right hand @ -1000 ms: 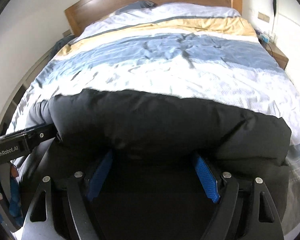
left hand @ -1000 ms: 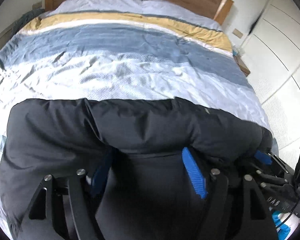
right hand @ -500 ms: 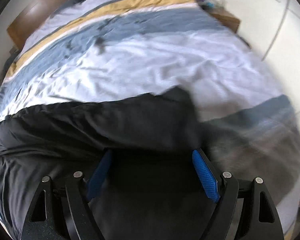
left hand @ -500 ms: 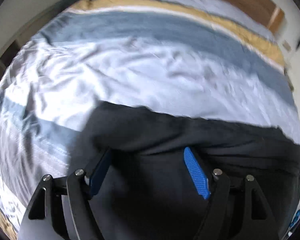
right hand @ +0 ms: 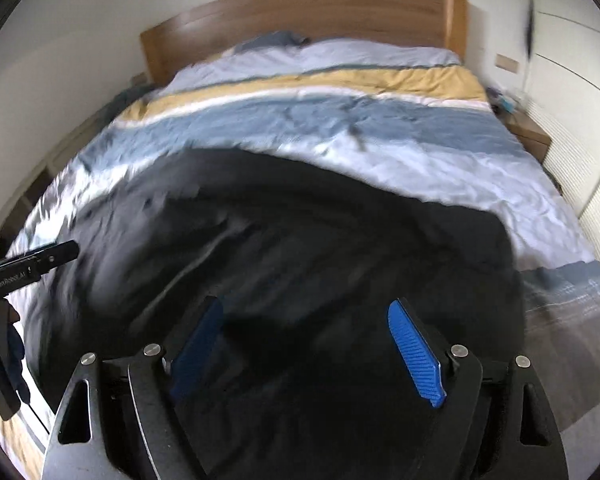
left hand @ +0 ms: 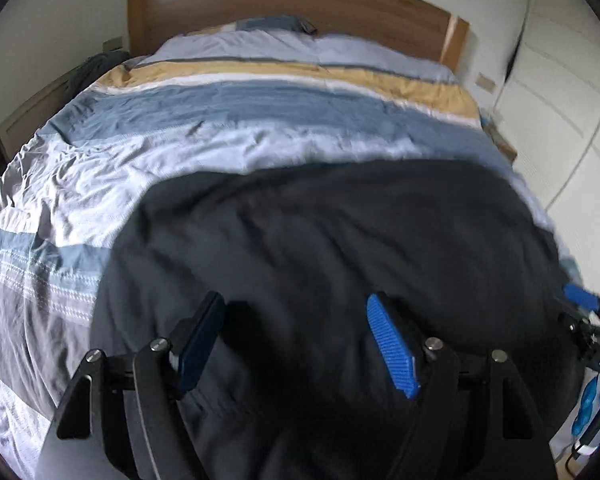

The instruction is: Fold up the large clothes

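Across the bed [left hand: 180,152], black garment [left hand: 320,240] blurred, near edge cut off at 6 o'clock; left gripper [left hand: 300,344] and right gripper [right hand: 312,344] spread wide, grasping nothing.

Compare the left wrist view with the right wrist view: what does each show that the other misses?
Only the left wrist view shows the bed's left edge with the grey patterned band of the duvet, and the right gripper's blue pad at the garment's right side. Only the right wrist view shows the left gripper's black body at its left edge, and the wooden nightstand clearly. Both share the black garment spread on the striped duvet, the wooden headboard, and their own jaws wide apart over the fabric, gripping nothing.
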Motion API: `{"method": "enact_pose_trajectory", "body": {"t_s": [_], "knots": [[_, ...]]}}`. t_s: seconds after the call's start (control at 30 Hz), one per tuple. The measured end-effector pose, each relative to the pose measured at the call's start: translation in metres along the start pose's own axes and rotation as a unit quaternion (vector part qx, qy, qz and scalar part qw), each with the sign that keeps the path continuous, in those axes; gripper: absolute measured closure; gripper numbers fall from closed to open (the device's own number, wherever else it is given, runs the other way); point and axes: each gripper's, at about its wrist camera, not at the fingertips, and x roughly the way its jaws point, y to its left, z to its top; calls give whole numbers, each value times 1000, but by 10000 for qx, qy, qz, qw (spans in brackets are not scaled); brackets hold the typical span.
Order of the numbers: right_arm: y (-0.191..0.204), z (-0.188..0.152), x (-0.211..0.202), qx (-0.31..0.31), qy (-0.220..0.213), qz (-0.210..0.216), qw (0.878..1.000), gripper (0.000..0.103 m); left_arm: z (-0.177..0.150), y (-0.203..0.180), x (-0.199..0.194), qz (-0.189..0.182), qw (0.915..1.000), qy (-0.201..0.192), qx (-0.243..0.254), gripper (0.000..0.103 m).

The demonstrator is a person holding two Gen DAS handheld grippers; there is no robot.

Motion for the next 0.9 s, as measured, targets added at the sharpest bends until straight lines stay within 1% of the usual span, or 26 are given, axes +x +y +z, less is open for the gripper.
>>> {"method": "enact_pose_trajectory", "body": {"t_s": [0.03,0.07,0.1,0.17,0.27,0.3,0.6,0.77,0.83,0.9], "knots": [[1,-4,5,-13,26,-43,10000,17,-7,-3,3,33,10000,-4,16,30],[0,-6,10,17,37,-81,10000,14,-14,-5,3,95,9999,-27,37,30],[-3,-8,12,85,45,-106,9999,11,-19,-7,4,134,9999,-53,74,30],[-15,-11,18,335,101,-93,9993,9,-24,-8,4,173,9998,-92,87,30],[-31,-13,20,567,148,-168,9981,8,-28,-7,4,160,9998,-104,83,30],[-36,-13,20,601,165,-261,9977,8,-29,-6,5,157,9998,-101,73,30],[-75,-19,20,798,311,-725,9937,8,-29,-1,5,180,9998,-59,90,30],[-94,-23,16,944,438,-1032,9892,8,-29,7,1,268,9996,0,101,30],[-95,-23,12,940,462,-1142,9879,8,-29,18,-3,358,9994,15,-31,30],[-89,-21,3,888,368,-1120,9890,8,-28,28,-10,401,9990,-17,-201,30]]}}
